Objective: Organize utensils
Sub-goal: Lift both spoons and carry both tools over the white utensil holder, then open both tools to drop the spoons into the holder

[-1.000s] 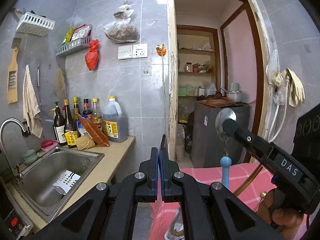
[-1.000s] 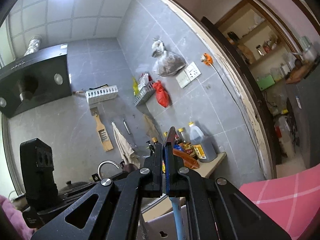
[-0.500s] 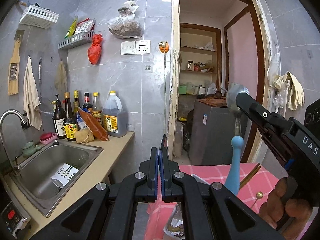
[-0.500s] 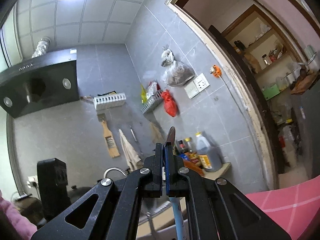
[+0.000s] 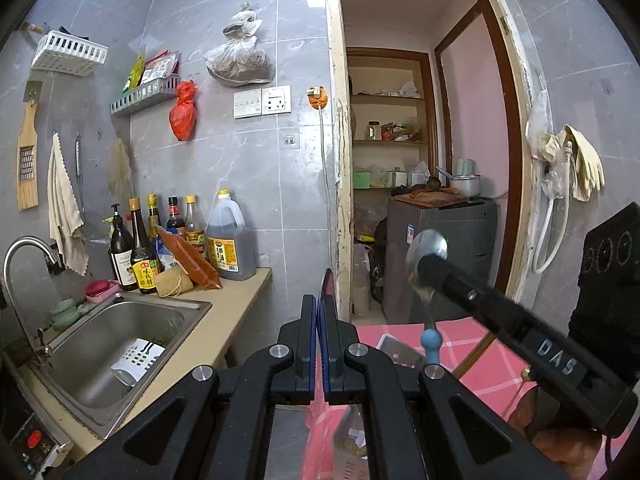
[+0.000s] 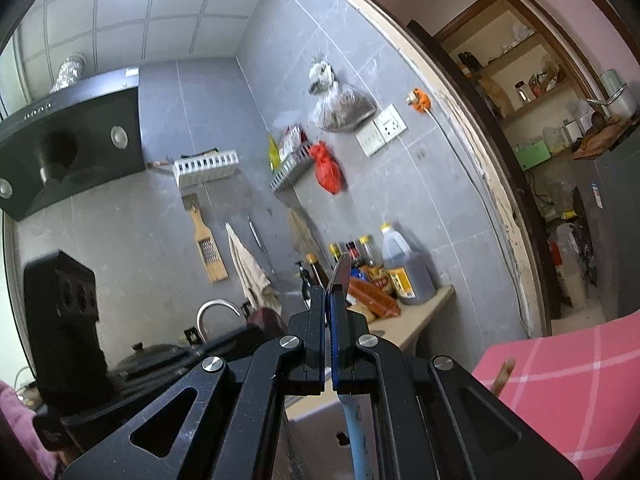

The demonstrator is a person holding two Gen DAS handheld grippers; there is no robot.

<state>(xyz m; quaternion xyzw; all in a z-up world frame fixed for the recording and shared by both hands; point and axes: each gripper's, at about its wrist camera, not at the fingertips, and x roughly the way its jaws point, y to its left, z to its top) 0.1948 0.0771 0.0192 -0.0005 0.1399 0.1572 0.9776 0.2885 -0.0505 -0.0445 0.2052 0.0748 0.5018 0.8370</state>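
My right gripper [image 6: 330, 300] is shut on a metal spoon with a light blue handle [image 6: 358, 436]. In the left wrist view that gripper [image 5: 430, 268] is raised at the right, with the spoon's bowl [image 5: 426, 246] above its tip and the blue handle end [image 5: 431, 340] hanging below. My left gripper [image 5: 320, 304] is shut on a thin dark utensil whose tip [image 5: 328, 280] sticks up between the pads; what it is cannot be told. Both are held in the air over the pink checked tablecloth [image 5: 472, 360].
A steel sink [image 5: 108, 348] with a tap [image 5: 24, 256] sits at the left, with bottles [image 5: 180, 236] on the beige counter behind. A white perforated utensil holder [image 5: 138, 358] lies in the sink. An open doorway [image 5: 400, 180] is ahead. A black range hood [image 6: 68, 136] hangs at the left.
My right gripper with the spoon rose and then came back down and to the left. The left gripper stays shut and has shifted slightly.
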